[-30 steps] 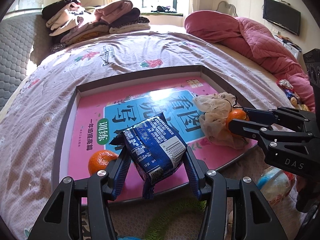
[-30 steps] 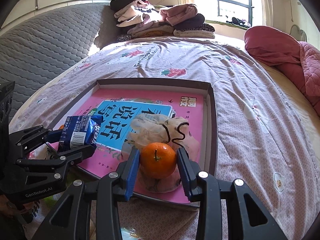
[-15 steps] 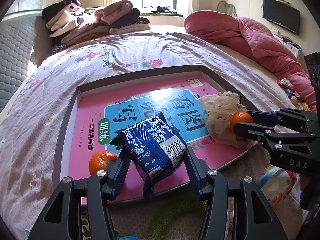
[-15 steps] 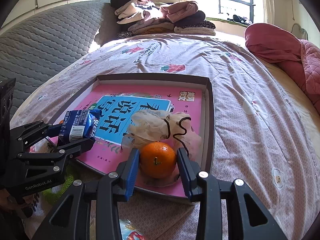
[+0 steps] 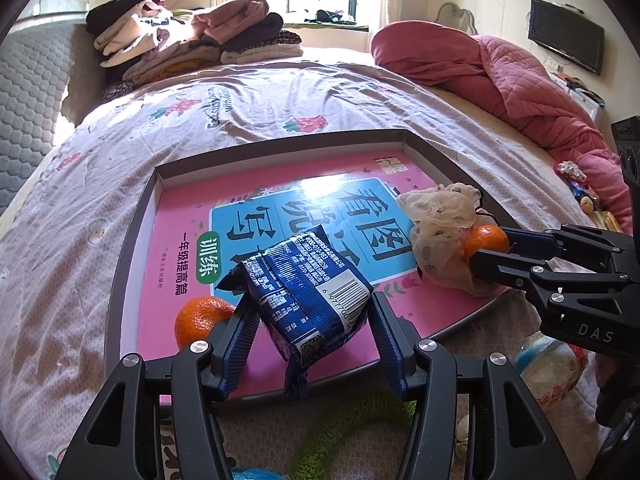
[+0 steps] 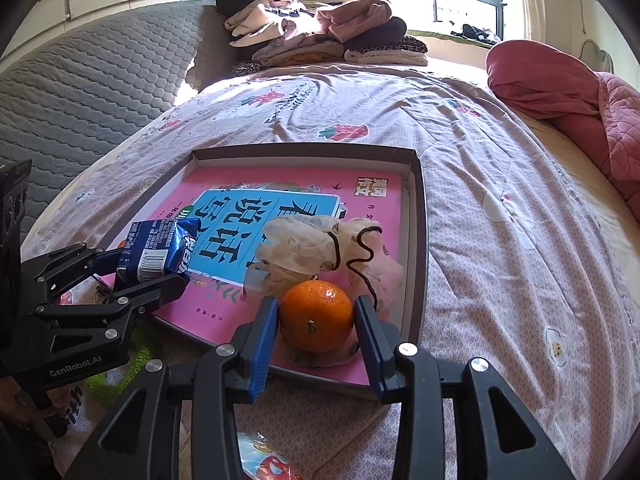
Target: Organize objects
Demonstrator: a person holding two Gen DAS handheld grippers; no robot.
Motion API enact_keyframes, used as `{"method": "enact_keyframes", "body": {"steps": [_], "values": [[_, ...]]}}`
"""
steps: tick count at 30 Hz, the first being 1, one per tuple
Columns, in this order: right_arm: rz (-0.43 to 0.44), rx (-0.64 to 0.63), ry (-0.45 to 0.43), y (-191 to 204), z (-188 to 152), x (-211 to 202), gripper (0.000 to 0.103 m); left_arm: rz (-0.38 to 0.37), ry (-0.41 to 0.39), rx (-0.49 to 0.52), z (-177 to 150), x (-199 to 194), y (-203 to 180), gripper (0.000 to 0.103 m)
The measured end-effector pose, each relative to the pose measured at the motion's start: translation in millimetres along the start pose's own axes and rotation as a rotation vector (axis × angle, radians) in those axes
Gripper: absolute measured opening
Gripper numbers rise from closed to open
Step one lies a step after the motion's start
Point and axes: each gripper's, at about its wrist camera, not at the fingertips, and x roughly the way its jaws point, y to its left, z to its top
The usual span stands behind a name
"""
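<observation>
The left claw [image 5: 310,320] has a blue snack bag [image 5: 308,288] between its fingers. Its jaws have just been opening a bit, and the right finger now looks just off the bag, so I think it is letting go over the tray [image 5: 132,232]. A loose orange [image 5: 200,318] sits just left of that claw. The right claw [image 6: 316,326] squeezes another orange [image 6: 316,320] low over the tray, in front of a crumpled net bag [image 6: 316,244]. A pink book [image 6: 288,196] lines the tray, which lies on a flowery bed [image 6: 480,168]. Folded clothes [image 6: 320,32] and a window are far ahead.
</observation>
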Motion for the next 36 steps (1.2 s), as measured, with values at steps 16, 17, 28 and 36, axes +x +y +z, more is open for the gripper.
{"method": "enact_keyframes", "body": {"steps": [16,17,28,36], "values": [[-0.028,0.002,0.010,1,0,0,0.041,-0.025,0.013,-0.016,0,-1,2,0.066],[-0.029,0.002,0.010,1,0,1,0.041,-0.027,0.013,-0.018,0,-1,2,0.067],[-0.050,0.008,-0.028,-2,3,-9,0.048,-0.033,0.007,-0.012,1,-6,-1,0.069],[-0.036,0.011,-0.041,-1,7,-12,0.049,-0.039,0.009,-0.005,2,-12,-3,0.071]]}}
